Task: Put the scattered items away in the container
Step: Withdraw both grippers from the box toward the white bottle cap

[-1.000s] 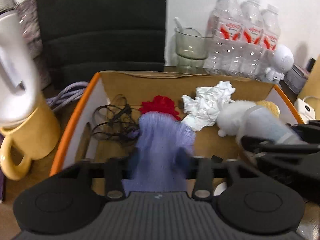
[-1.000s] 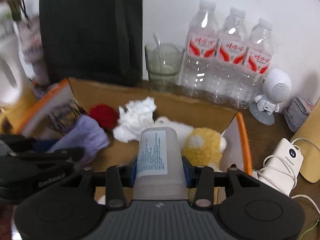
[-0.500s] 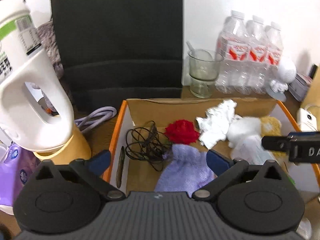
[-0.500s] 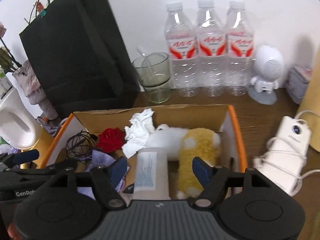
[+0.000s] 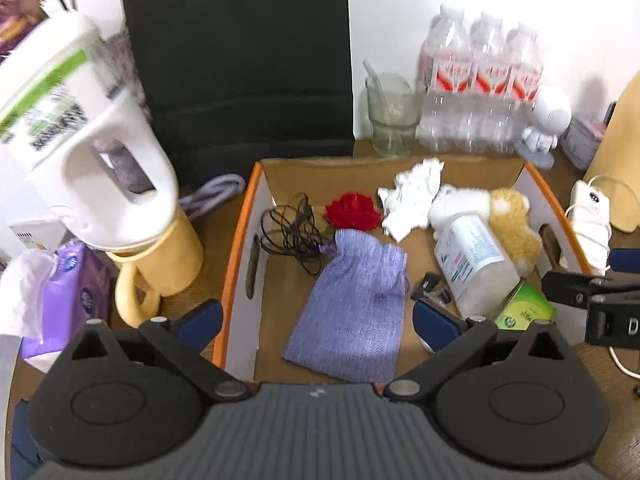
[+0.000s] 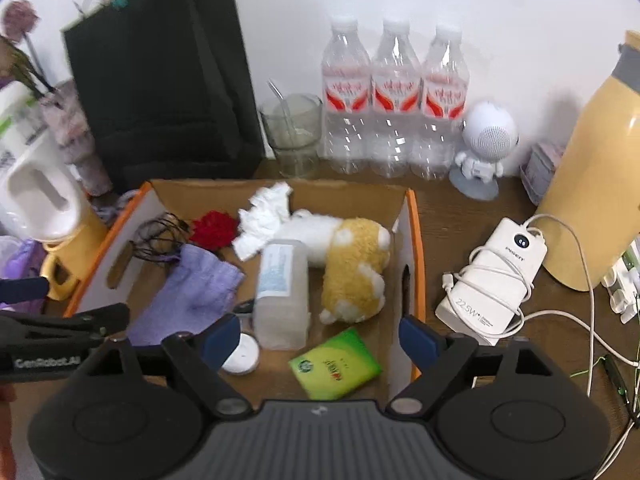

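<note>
A cardboard box (image 5: 240,240) (image 6: 414,240) with orange rims holds a purple pouch (image 5: 356,304) (image 6: 188,296), a translucent bottle (image 5: 474,264) (image 6: 282,292) lying flat, a yellow-white plush (image 6: 352,264) (image 5: 512,228), a red flower (image 5: 352,212), crumpled tissue (image 5: 412,200), a black cable (image 5: 290,232), a green packet (image 6: 334,364) and a small white lid (image 6: 242,358). My left gripper (image 5: 316,322) hangs open above the pouch, empty. My right gripper (image 6: 318,338) hovers over the box's near end, jaws still opening, nothing pressed between them.
A white jug (image 5: 84,152) on a yellow mug (image 5: 168,260) and a purple pack (image 5: 68,288) stand left of the box. Behind are a black bag (image 6: 160,72), a glass (image 6: 294,132) and three water bottles (image 6: 394,100). A power bank (image 6: 496,276) and yellow flask (image 6: 596,176) sit right.
Both grippers let go: the pouch and the bottle now lie in the box. Both jaws spread wide and both grippers pulled up and back from the box.
</note>
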